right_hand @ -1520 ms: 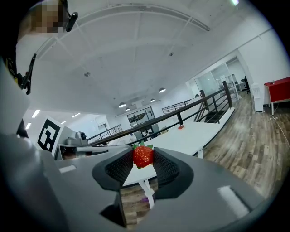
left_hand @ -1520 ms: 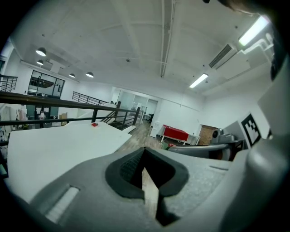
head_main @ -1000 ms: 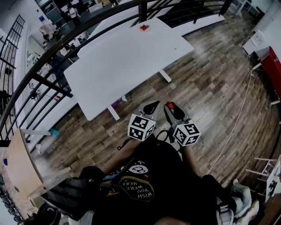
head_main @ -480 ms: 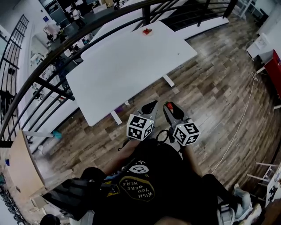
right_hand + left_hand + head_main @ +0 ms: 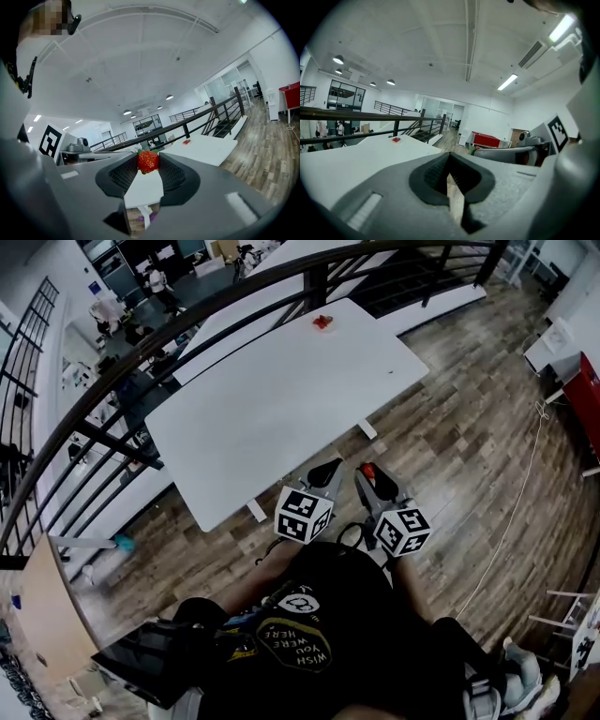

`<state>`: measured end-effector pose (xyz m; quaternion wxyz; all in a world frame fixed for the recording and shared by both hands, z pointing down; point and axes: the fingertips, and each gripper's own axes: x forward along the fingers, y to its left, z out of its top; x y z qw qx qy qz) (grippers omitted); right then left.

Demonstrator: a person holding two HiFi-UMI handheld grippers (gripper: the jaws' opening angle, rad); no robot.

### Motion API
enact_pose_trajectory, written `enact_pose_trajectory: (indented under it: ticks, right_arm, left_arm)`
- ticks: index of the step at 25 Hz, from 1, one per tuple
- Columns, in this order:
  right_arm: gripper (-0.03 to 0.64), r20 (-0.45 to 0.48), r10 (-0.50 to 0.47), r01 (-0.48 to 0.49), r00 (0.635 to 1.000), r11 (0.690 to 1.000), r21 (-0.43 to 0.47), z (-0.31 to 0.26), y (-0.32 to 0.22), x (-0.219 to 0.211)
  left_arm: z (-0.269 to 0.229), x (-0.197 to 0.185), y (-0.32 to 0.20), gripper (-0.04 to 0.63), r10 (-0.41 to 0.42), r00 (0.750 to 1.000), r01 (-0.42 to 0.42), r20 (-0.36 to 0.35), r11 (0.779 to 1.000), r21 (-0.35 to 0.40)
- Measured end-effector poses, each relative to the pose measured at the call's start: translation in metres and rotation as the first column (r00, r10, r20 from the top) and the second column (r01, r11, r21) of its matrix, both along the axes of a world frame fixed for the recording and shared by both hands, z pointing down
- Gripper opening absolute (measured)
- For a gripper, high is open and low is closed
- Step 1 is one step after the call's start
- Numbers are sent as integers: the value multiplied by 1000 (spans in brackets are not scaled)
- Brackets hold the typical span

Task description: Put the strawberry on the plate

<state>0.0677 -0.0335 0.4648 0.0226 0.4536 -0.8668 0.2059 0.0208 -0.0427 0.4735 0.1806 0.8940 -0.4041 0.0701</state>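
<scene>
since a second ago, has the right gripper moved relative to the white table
Yes. In the head view the right gripper, shut on the strawberry, has come nearer the white table's near edge; less floor shows between them.

Left tool (image 5: 327,469) closed and empty, right tool (image 5: 367,472) clamping strawberry (image 5: 148,161), side by side before torso

A long white rectangular table (image 5: 281,399) stands on a brown wood-plank floor (image 5: 469,437), carried on white legs with flat feet (image 5: 367,430) that show under its near long edge. Its top is almost bare. A small red object (image 5: 322,322) lies close to the far short end, beside the dark railing; it is too small to tell more. A tiny dark speck (image 5: 391,372) sits near the right-hand corner, well apart from the red object.
</scene>
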Motion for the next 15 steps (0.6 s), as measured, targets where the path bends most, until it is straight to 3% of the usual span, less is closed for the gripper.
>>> enact_pose_trajectory:
  ticks: [15]
  right_arm:
    - [141,0,-15,15,1000,999,-33,11,-30,-28]
  left_arm:
    - [20,-32,-25,2,-32,999,31,-21,998,-51]
